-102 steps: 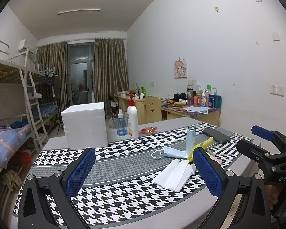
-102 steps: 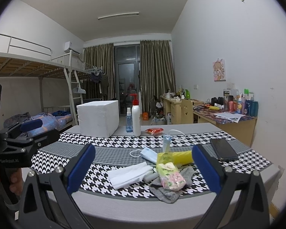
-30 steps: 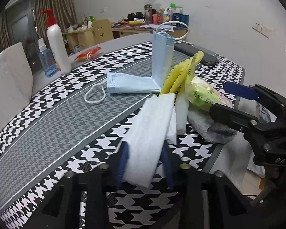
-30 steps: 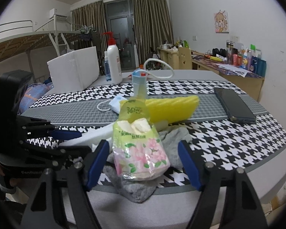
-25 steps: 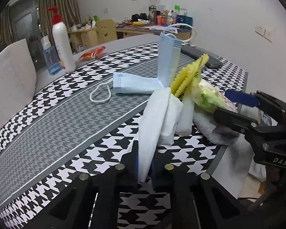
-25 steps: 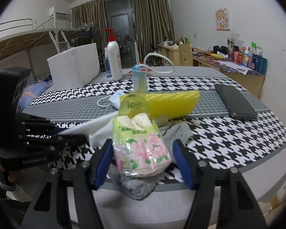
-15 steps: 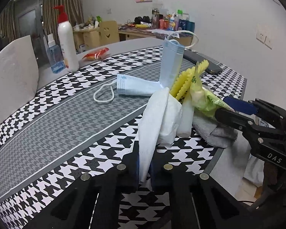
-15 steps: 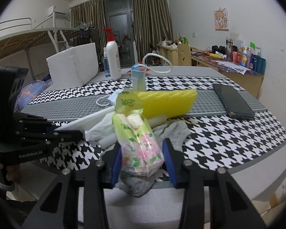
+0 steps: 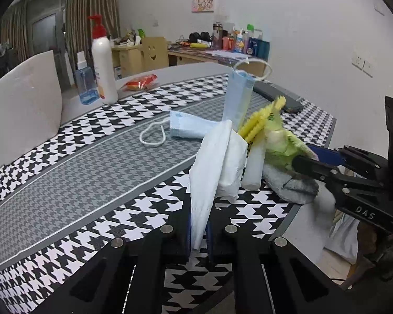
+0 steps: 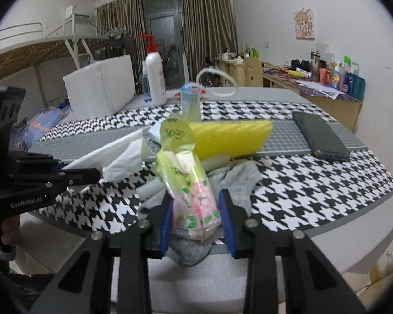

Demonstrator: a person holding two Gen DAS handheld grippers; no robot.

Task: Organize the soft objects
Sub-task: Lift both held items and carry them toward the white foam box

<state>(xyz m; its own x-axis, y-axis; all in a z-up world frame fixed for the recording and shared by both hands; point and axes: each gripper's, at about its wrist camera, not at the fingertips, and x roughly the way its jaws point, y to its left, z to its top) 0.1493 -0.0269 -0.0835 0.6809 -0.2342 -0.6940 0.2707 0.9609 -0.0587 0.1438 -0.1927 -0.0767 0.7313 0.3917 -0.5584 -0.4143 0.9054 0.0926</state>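
1. Left tool (image 9: 198,231) has its jaws pinched tight on the near end of the white folded tissue (image 9: 212,167), and the sheet stands up off the houndstooth table (image 9: 91,162), so it looks ready to lift clear of the pile.
2. Right tool (image 10: 196,217) has just been closing, and its blue pads now squeeze the flowered tissue pack (image 10: 194,196) from both sides; the soft pack bulges upward between them.
3. Under that pack lies the grey sock (image 10: 235,180), draped over the table's near edge, so a straight lift could drag it along.
4. Behind sit the yellow sponge (image 10: 230,137) and the blue face mask (image 9: 237,99), part of it propped upright. They crowd the two held items.
5. Open room: the grey strip to the left is bare out to the white foam box (image 9: 21,99), a likely drop spot. The phone (image 10: 319,136) limits the right side.
6. The two tools work close together at the table's rim; they should part sideways to avoid a knock.
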